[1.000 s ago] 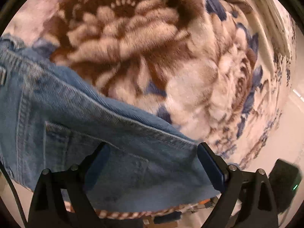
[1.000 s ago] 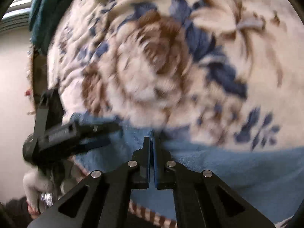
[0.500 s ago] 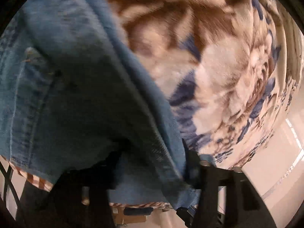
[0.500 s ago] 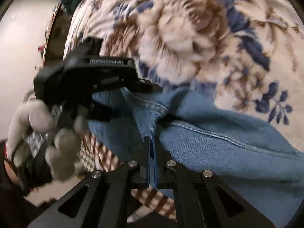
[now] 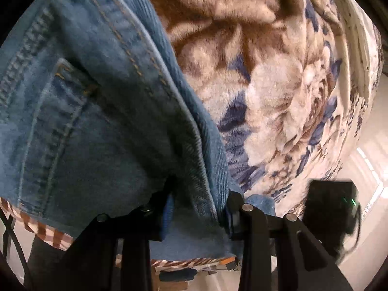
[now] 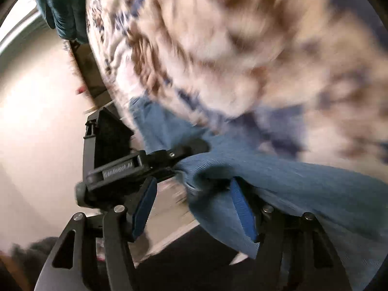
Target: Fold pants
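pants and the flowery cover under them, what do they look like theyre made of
The pants look like blue denim: a twill weave, orange double topstitching and a stitched pocket, matte and slightly faded. The cover looks like plush fleece or faux fur, likely synthetic: a deep, soft pile with a slight sheen, printed with brown, cream and blue flowers.

The pants [image 5: 101,126] are blue denim, a ribbed matt weave with tan stitched seams, lying on a plush blanket [image 5: 278,92] of deep, fuzzy pile (brown, cream and blue flowers). Both grippers look like matt black plastic with shiny metal pins, and the right gripper [image 6: 194,208] carries ridged blue pads [image 6: 242,211].
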The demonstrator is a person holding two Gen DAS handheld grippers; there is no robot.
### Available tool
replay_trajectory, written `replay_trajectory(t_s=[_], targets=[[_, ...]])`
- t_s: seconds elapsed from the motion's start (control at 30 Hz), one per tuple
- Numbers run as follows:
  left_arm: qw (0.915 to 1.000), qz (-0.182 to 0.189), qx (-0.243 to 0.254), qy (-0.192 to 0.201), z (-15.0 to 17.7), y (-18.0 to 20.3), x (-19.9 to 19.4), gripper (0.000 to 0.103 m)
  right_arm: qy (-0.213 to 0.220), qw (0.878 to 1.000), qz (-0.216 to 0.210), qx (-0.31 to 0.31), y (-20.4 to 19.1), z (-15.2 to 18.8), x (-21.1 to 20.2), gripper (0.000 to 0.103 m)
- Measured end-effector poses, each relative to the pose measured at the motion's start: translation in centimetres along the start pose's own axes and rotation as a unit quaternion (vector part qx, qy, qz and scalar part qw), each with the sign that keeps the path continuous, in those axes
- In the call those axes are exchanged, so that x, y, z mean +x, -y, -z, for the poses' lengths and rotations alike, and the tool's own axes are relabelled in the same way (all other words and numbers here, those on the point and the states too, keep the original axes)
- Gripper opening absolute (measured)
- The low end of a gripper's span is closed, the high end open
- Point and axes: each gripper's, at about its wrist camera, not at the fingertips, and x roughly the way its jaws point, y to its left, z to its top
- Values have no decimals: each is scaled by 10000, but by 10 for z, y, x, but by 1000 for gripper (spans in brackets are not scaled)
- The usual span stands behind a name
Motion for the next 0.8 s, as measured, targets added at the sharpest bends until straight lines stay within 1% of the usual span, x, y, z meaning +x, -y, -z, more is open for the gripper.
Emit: replay_trajectory(t_s=[0.03,0.07,0.1,0.13,0.17,0.2,0.23,0.27,0.33,0.37,0.4,0.47,0.5,0.53,0.57,0.6,0.63,0.67,0.7,0.73,0.77,0.8], targets=[[10000,-2,-3,40,-1,-1,-5,31,-132,9999,-49,39,2,-5,10,66],[9999,-41,-38,139,-2,-4,-8,30,-209,9998,-39,4,2,-11,19,70],[9998,-26,-61,162,-3,-9,-13,31,-215,9998,12,-11,4,-15,26,70],[9998,-5,-100,144,-4,-12,-12,31,-181,9998,2,4,5,-19,30,65],[9998,8,-141,148,-7,-16,-13,32,-99,9999,-1,-21,5,-20,30,36],[9997,50,-169,141,-8,-19,-15,34,24,9997,250,-44,6,-18,25,23],[9997,132,-171,104,-10,-21,-15,34,144,9997,187,58,10,-15,18,21],[9997,160,-149,127,-10,-19,-17,35,308,9994,-12,136,12,-12,11,14],[9997,163,-30,187,-12,-17,-24,35,665,9975,-166,184,10,-4,-11,12],[9996,139,7,240,-13,-15,-26,35,935,9947,-348,258,9,0,-27,1],[9995,99,56,300,-15,-13,-28,35,1276,9896,-553,374,10,3,-49,1],[9995,120,49,280,-18,-13,-27,35,1785,9805,-769,288,10,5,-88,1],[9995,168,-18,257,-19,-15,-27,35,1936,9790,-581,252,7,5,-102,1],[9995,181,-36,246,-20,-16,-28,35,1977,9799,-215,153,3,3,-110,2],[9995,172,-20,251,-21,-18,-30,35,1856,9825,136,-72,-5,1,-112,2],[9995,163,1,253,-21,-18,-30,35,1554,9861,503,-314,-15,-2,-106,2],[9996,161,18,252,-19,-17,-27,35,1165,9873,933,-536,-23,-4,-94,5],[9996,148,46,247,-19,-17,-27,35,878,9853,1268,-739,-30,-4,-82,11],[9996,139,61,236,-20,-20,-30,35,532,9791,1655,-1051,-37,-3,-68,16],[9996,141,66,228,-21,-22,-31,35,169,9742,1864,-1263,-40,0,-52,33],[9996,132,81,227,-19,-19,-31,35,-159,9691,2068,-1338,-37,2,-37,48],[9996,115,100,229,-18,-16,-30,35,-386,9640,2223,-1410,-33,4,-28,50]])
